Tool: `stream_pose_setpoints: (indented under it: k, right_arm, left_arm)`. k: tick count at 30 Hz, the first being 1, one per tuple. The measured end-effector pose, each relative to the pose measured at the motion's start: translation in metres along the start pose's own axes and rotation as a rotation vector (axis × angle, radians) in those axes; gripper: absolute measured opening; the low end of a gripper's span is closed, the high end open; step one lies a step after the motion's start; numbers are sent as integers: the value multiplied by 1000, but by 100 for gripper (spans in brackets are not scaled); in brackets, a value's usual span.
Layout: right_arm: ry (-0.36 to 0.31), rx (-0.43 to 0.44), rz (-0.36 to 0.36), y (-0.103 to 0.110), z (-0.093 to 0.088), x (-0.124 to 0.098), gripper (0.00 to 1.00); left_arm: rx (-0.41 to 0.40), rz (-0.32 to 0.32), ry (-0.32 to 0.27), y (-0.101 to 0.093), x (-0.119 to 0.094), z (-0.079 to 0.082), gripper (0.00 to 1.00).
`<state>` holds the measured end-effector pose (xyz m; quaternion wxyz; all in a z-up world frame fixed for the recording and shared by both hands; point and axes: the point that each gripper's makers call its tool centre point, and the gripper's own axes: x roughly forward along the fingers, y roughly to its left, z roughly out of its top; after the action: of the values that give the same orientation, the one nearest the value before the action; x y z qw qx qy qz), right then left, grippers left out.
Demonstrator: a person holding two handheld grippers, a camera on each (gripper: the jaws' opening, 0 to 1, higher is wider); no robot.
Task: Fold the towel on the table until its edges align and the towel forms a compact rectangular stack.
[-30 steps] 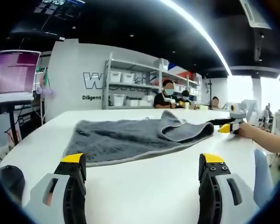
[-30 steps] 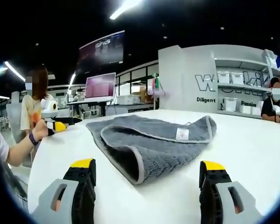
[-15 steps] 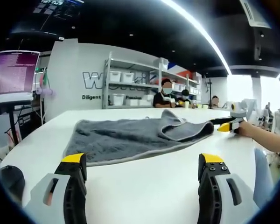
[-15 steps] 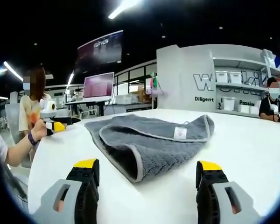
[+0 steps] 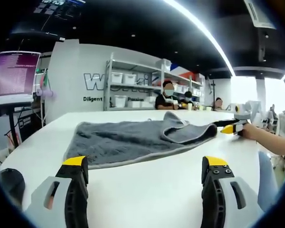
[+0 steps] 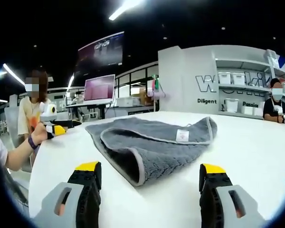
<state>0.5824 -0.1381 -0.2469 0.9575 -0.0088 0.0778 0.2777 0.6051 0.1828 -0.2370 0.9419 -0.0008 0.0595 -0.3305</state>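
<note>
Right hand-held gripper (image 6: pixel 149 175) gapes level before towel (image 6: pixel 152 142).

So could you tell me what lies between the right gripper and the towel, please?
Only bare white table: in the right gripper view, the open right gripper sits just short of the towel.

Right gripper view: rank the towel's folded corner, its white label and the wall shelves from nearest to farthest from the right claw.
1. The towel's folded corner, just ahead between the open jaws of the right claw.
2. The white label, farther back on the towel, right of centre.
3. The wall shelves, beyond the table, far right.
</note>
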Motion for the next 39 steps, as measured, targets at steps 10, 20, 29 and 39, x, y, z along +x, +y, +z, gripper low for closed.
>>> stream_pose_setpoints:
  k: [10,20,29,39]
  right_arm:
    - [4,0,1,1,-1,0,86]
    - [4,0,-1,0,-1,-1,86]
    - [5,-2,-1,1,-1,-1,86]
    - [8,-3,-2,1,-1,-1,86]
  left_arm:
    - [1,0,2,1,0,0,97]
    - [6,-1,7,-1,0,-1,96]
    - [5,-1,8,0,0,-1,96]
    - [5,-4,5,0,0,-1,96]
